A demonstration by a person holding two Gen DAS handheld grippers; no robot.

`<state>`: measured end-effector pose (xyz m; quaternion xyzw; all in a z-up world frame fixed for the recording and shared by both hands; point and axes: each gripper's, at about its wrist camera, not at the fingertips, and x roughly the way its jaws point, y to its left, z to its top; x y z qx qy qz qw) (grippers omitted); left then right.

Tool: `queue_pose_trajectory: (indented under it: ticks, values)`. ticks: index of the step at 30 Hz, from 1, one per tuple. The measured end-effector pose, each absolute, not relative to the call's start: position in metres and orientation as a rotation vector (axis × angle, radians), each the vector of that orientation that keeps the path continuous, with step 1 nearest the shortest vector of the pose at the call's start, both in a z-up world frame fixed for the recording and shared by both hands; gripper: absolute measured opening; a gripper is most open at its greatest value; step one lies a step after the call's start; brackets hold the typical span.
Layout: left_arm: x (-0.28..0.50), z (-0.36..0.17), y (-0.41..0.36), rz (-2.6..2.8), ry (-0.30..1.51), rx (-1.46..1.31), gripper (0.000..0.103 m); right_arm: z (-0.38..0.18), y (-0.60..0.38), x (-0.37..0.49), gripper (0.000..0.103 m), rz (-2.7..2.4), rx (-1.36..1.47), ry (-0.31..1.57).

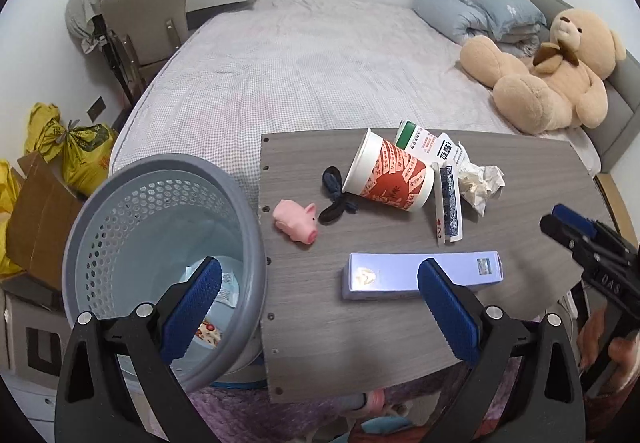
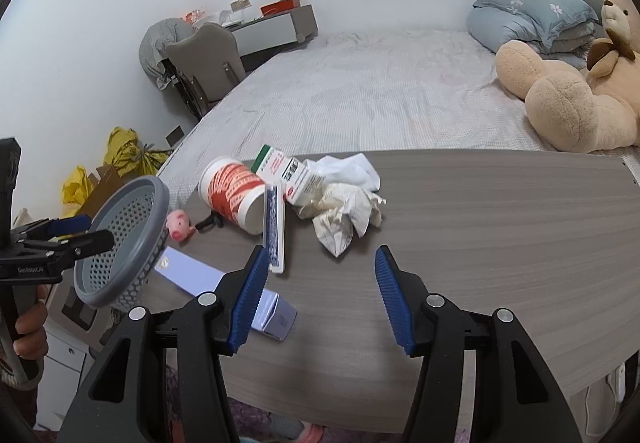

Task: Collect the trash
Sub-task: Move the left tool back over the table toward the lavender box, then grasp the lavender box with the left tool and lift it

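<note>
A grey perforated waste basket (image 1: 160, 243) (image 2: 120, 243) stands at the table's left edge with wrappers inside. On the grey wood table (image 1: 380, 323) lie a red and white paper cup (image 1: 390, 179) (image 2: 236, 195) on its side, crumpled tissue (image 1: 480, 183) (image 2: 344, 211), a green and white box (image 1: 416, 139) (image 2: 284, 171), a blue card pack (image 1: 450, 203) (image 2: 274, 231) and a long lilac box (image 1: 420, 273) (image 2: 192, 275). My left gripper (image 1: 320, 307) is open, straddling the basket rim and the lilac box. My right gripper (image 2: 320, 291) is open above the table, short of the tissue.
A pink toy pig (image 1: 296, 221) (image 2: 178, 225) and a dark hair tie (image 1: 336, 195) lie by the cup. A bed (image 1: 320, 63) with a teddy bear (image 1: 552, 75) is behind the table. Yellow bags (image 1: 72, 147) and cardboard boxes sit on the floor at left.
</note>
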<state>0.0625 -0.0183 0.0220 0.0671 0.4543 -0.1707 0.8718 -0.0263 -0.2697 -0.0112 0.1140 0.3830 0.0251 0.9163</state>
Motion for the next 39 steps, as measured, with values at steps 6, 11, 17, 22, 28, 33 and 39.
queue_pose_trajectory:
  ticks: [6,11,17,22,28,33,39]
  values:
    - [0.051,0.013,-0.024,-0.248,0.891,0.109,0.097,-0.030,-0.268,-0.022,0.054,0.049,0.207,0.821]
    - [0.041,0.007,-0.021,-0.127,0.844,0.111,0.097,-0.050,-0.269,-0.008,0.054,0.051,0.174,0.867]
    - [0.029,-0.002,-0.017,-0.030,0.833,0.095,0.097,-0.060,-0.265,0.009,0.054,0.081,0.119,0.878]
    - [0.026,-0.013,-0.012,0.012,0.875,0.080,0.097,-0.066,-0.253,0.010,0.054,0.126,0.066,0.896]
    - [0.022,-0.013,-0.003,0.048,0.876,0.047,0.097,-0.066,-0.230,-0.004,0.054,0.189,0.049,0.888]
    - [0.016,-0.010,0.003,0.062,0.868,0.033,0.097,-0.067,-0.205,-0.018,0.054,0.255,0.058,0.889]
    - [0.010,-0.010,0.007,0.074,0.864,0.028,0.097,-0.063,-0.180,-0.031,0.053,0.331,0.053,0.881]
